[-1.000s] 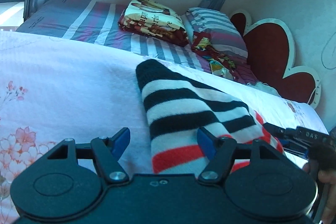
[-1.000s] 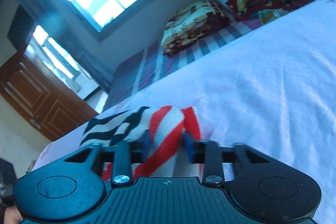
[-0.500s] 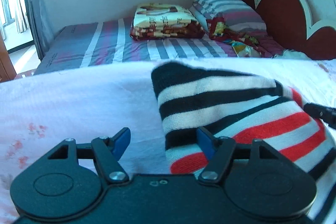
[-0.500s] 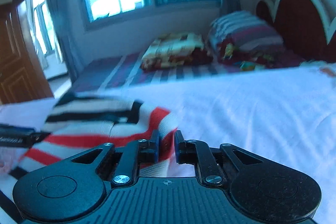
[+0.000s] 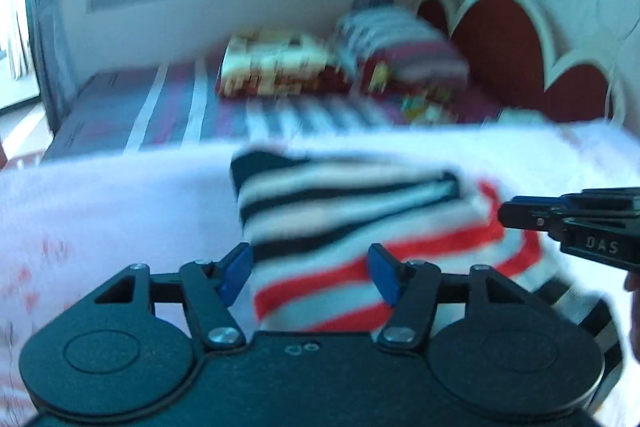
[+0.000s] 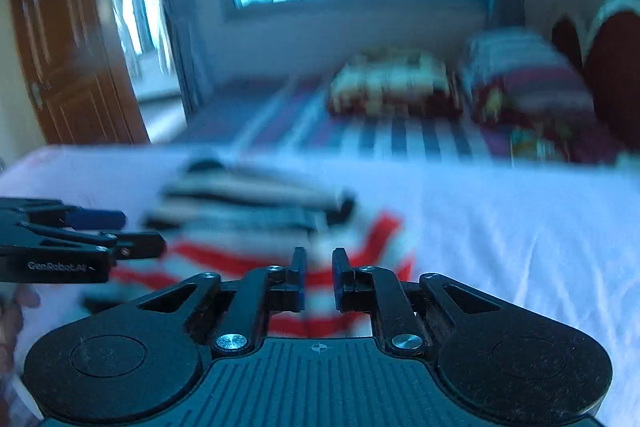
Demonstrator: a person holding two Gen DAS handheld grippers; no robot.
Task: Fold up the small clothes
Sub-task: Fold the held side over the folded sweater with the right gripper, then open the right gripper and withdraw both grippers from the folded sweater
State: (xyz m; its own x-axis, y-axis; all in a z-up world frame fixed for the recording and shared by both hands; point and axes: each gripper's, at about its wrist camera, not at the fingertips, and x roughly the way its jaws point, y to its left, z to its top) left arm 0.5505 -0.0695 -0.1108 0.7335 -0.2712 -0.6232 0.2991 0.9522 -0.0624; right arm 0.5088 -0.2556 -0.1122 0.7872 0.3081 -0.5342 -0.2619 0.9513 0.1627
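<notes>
Left wrist view puts the striped garment (image 5: pixel 352 227) straight ahead of the left tongs (image 5: pixel 312 269), lying on the white bedsheet (image 5: pixel 112 211) with its black-and-white end farthest away and its red-striped end nearest the camera. The garment's long axis seems to run from far left to near right, so the coming move probably turns on carrying one end along that line over the other. The left tongs stand partly apart and are closing, with the red-striped hem between the blue pads (image 5: pixel 236 271), though blur hides whether they press on it. Further right, the right tongs (image 5: pixel 508 213) come in from the side and meet the garment's right edge. Right wrist view shows the left tongs (image 6: pixel 120 235) entering at the left beside the cloth, and in the middle the right tongs (image 6: pixel 319 275) nearly shut with red-striped fabric pinched between them; they look like the nearer, surer hold. Both views are smeared, so the folds, the garment's kind and its near edge, cut off by the tool bodies, are hard to make out.
</notes>
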